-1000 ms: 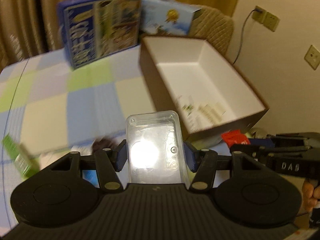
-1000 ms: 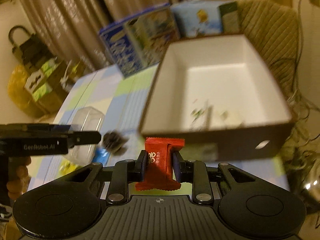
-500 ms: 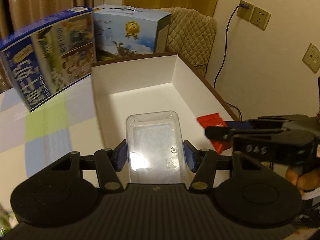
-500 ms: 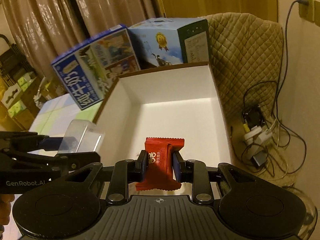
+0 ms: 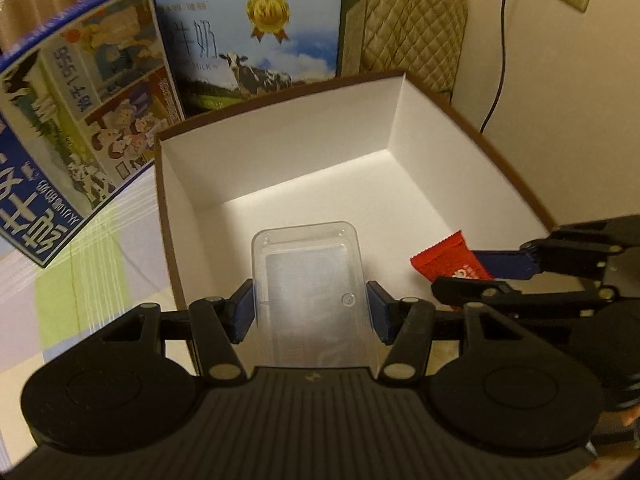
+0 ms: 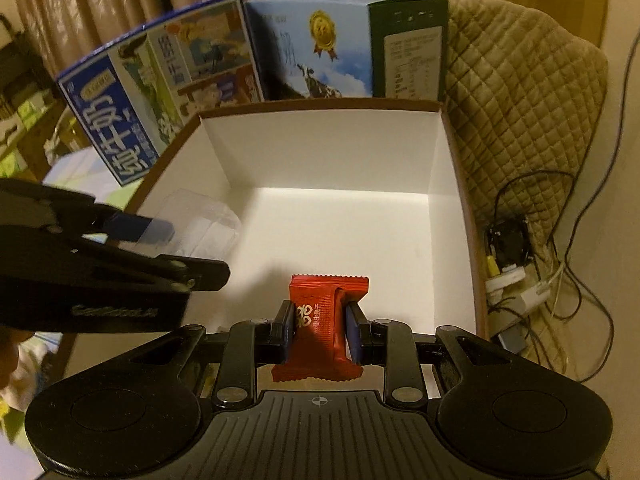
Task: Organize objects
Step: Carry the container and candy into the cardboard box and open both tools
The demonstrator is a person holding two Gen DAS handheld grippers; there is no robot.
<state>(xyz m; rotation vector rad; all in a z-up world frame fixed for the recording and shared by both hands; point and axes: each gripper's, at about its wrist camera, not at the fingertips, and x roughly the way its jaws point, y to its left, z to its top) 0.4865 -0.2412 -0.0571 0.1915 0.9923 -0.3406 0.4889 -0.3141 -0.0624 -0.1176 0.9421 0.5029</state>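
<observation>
A clear plastic container (image 5: 310, 280) is clamped by the left gripper (image 5: 308, 312) and a red candy packet (image 6: 320, 328) by the right gripper (image 6: 318, 330), both held above the white-lined box (image 6: 320, 152).

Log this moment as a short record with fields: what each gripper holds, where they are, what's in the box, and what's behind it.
left gripper: shut on clear plastic rectangular container, held over the box
right gripper: shut on red foil snack packet, also over the box
box: open cardboard box, brown outside, white inside; visible floor bare
behind box: blue illustrated carton leaning, light blue milk carton with a cow picture upright
further back: beige quilted chair back
release: not yet done by either gripper
</observation>
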